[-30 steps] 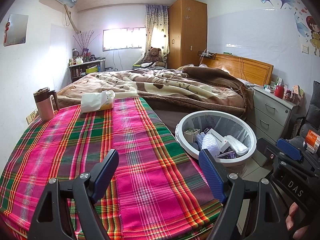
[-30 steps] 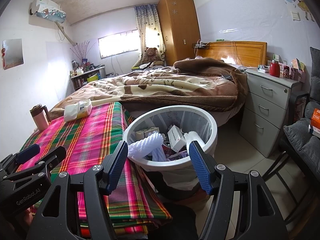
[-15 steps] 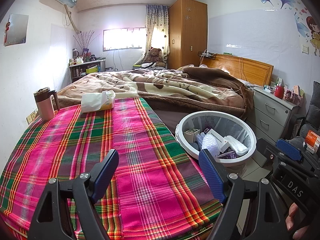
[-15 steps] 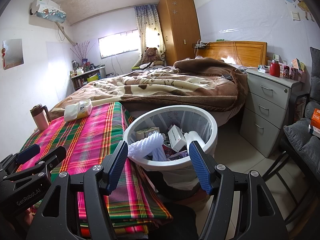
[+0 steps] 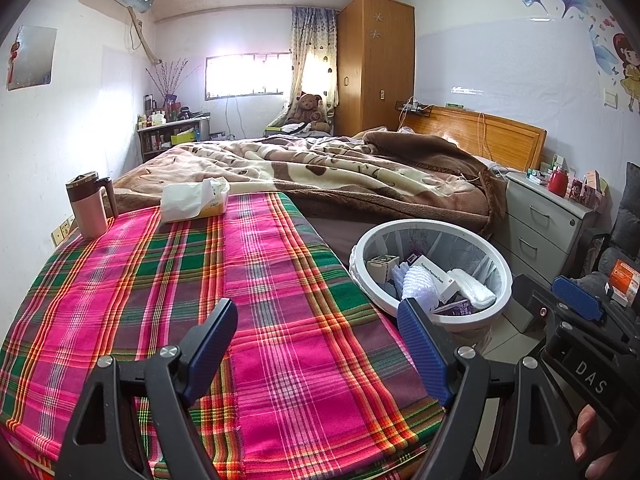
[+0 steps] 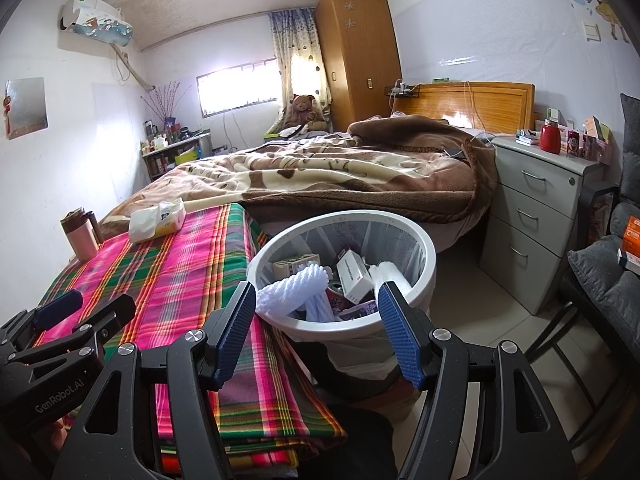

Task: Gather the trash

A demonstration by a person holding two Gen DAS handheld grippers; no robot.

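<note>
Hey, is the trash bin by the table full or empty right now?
Partly full. The bin stands upright with boxes, white foam netting and wrappers piled inside, close to the rim but not over it.

The left wrist view is taken from low over the near end of the plaid tablecloth (image 5: pixel 256 280), faced toward the bed (image 5: pixel 340 172); the right wrist view is set further right, close above the trash bin (image 6: pixel 424 276); tablecloth, bin, bed and window (image 6: pixel 236 88) are shared.
</note>
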